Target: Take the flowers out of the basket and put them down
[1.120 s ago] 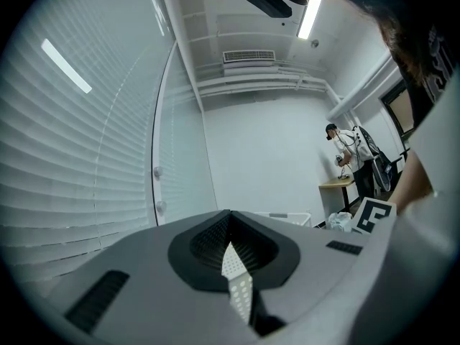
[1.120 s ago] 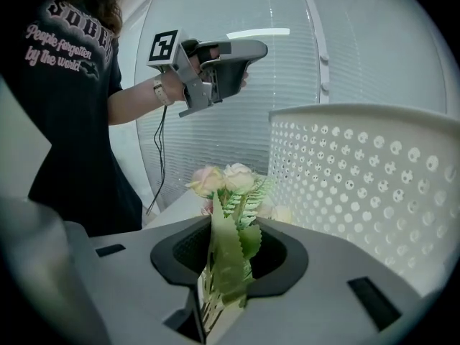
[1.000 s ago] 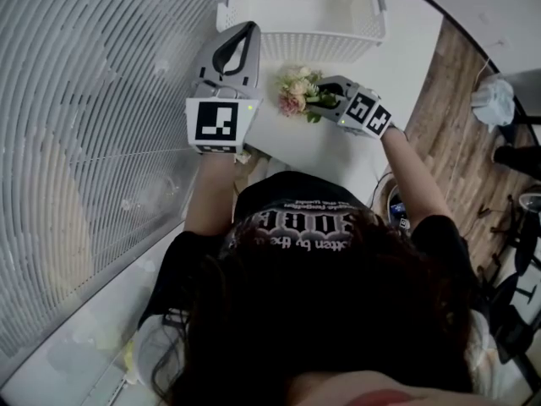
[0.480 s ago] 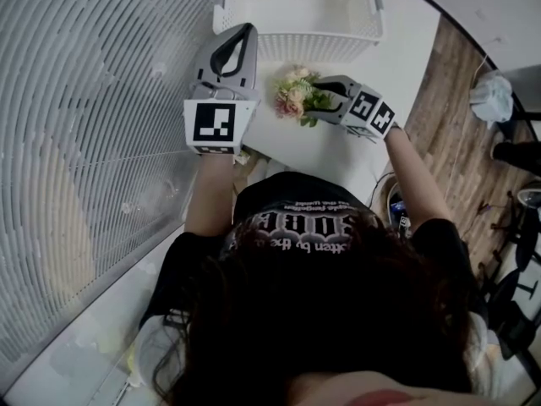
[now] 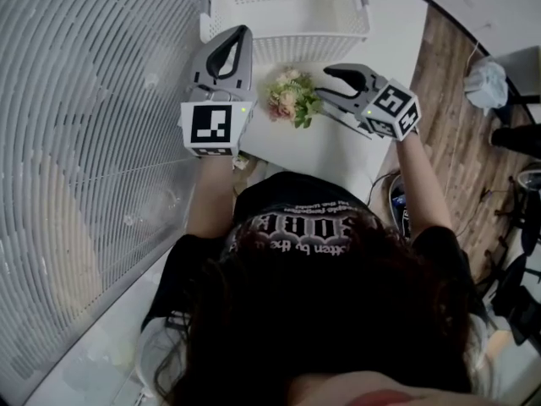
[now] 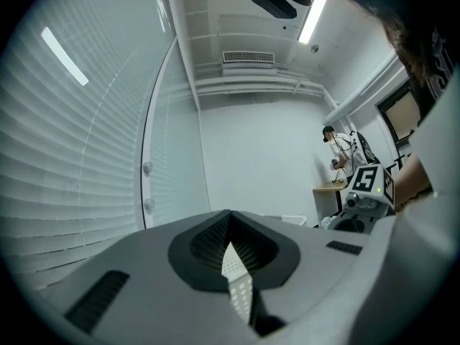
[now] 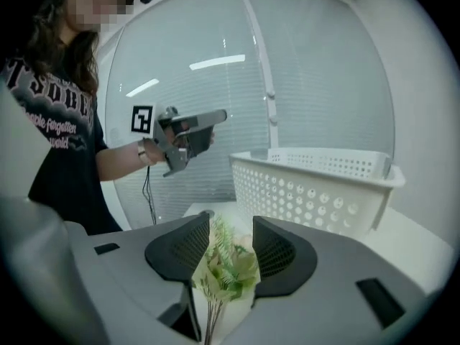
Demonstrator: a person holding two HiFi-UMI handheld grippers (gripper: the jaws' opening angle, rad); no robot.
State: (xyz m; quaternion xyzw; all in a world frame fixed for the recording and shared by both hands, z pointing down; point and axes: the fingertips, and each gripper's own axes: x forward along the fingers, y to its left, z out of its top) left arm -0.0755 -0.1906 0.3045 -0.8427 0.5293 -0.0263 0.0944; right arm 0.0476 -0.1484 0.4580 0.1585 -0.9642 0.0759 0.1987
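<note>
Flowers point(image 5: 292, 97) are out of the basket point(image 5: 296, 47): one small bouquet lies on the white table point(image 5: 338, 146) just in front of the basket's near wall, between the two grippers. At the basket's front left corner the left gripper point(image 5: 243, 30) is held up with its jaws together and nothing in them. To the right of the bouquet, the right gripper point(image 5: 328, 87) stands with its jaws apart and closing. Its own view shows the blooms in line between the pads, but neither pad presses on them, and from above the tips sit just clear of the bouquet. Judgement: the set-down appears done. No further stems show in the visible part of the basket, so little or nothing seems left beyond drawing the right gripper away. Surface: plain white tabletop, clean, carrying only the basket and bouquet. Room: a curved glass wall with slatted blinds point(image 5: 84, 142) runs left of the basket, and wood-look flooring point(image 5: 456, 142) lies to its right, with some clutter near the edge.
</note>
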